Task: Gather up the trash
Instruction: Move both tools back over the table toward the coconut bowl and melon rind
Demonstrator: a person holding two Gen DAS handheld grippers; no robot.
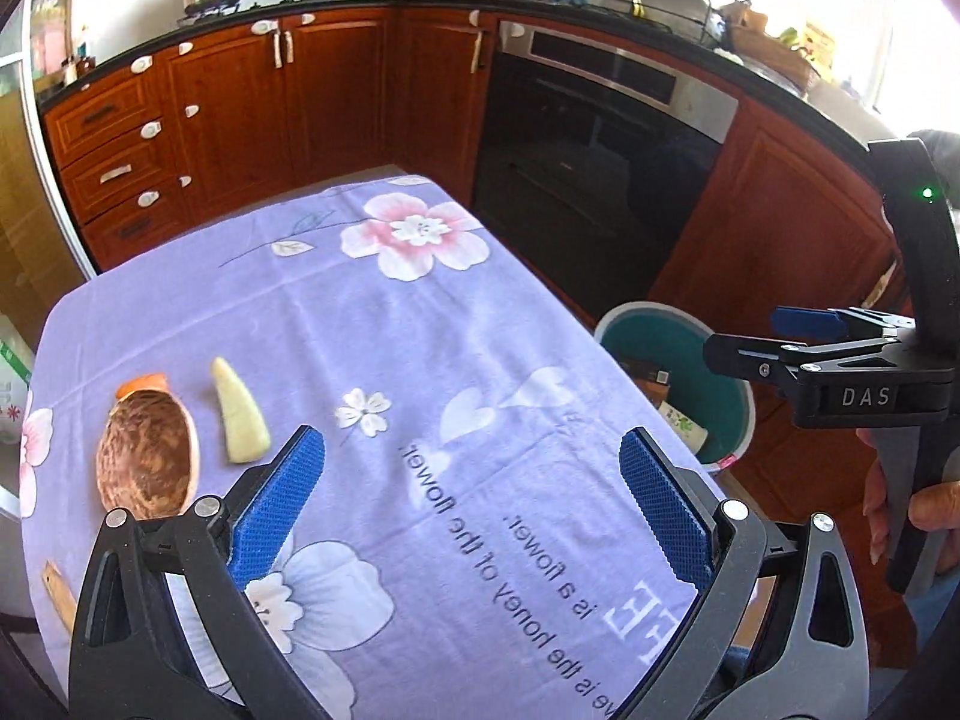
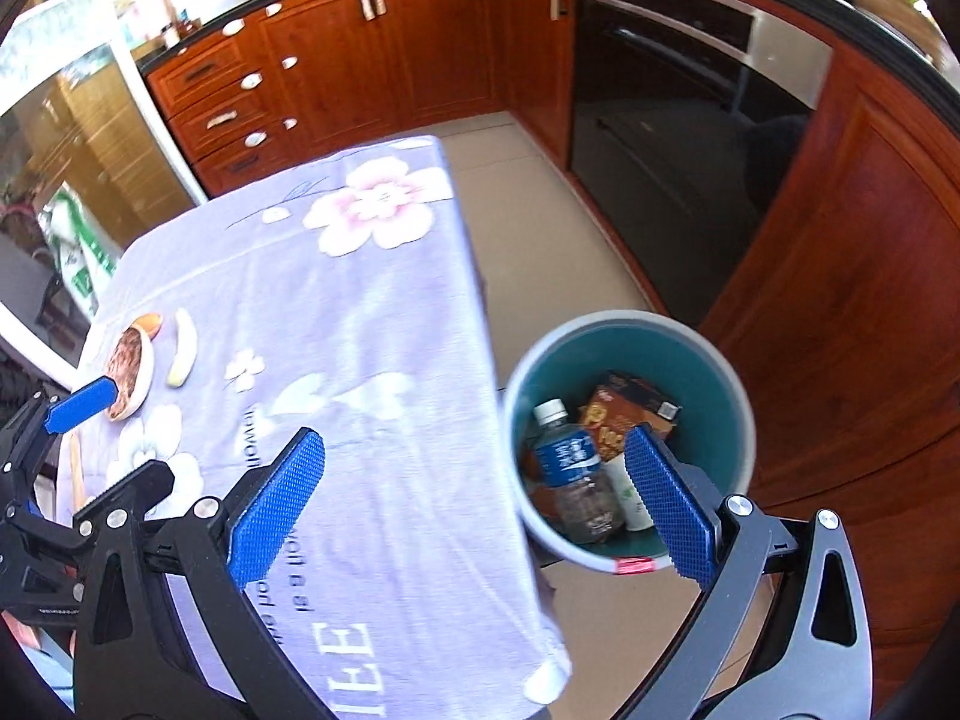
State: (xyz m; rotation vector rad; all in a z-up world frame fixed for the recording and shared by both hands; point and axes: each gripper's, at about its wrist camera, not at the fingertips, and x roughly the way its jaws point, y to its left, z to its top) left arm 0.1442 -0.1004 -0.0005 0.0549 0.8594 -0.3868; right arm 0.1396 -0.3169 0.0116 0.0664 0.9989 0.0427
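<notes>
While both of my grippers hang empty, I read the job as partly done. Starting at the left edge of the table [image 1: 420, 324], three scraps lie close together on the purple flowered cloth: a brown shell [image 1: 147, 461] with its hollow side up, an orange peel [image 1: 143, 384] touching the shell's far end, and a pale yellow peel [image 1: 239, 411] just beside them toward the middle. A thin wooden stick [image 1: 59, 595] pokes in at the near left corner; I cannot tell whether it counts as trash.

My left gripper [image 1: 471, 516] hovers over the near middle of the table, jaws spread wide with nothing between them, the shell and peels off to its left.

Across the middle and toward the far edge I see only bare cloth with its flower print and lettering.

Past the right edge of the table, down on the floor, stands the bin [image 2: 624, 438]. Inside it lie a water bottle [image 2: 573, 471], an orange box [image 2: 627, 414] and a white cup [image 2: 630, 495], so that much is collected. My right gripper [image 2: 474, 507] hangs above the table's right edge and the bin, jaws likewise spread and holding nothing.

What remains, as I judge it, is the shell and the two peels, which need carrying across to the bin.
</notes>
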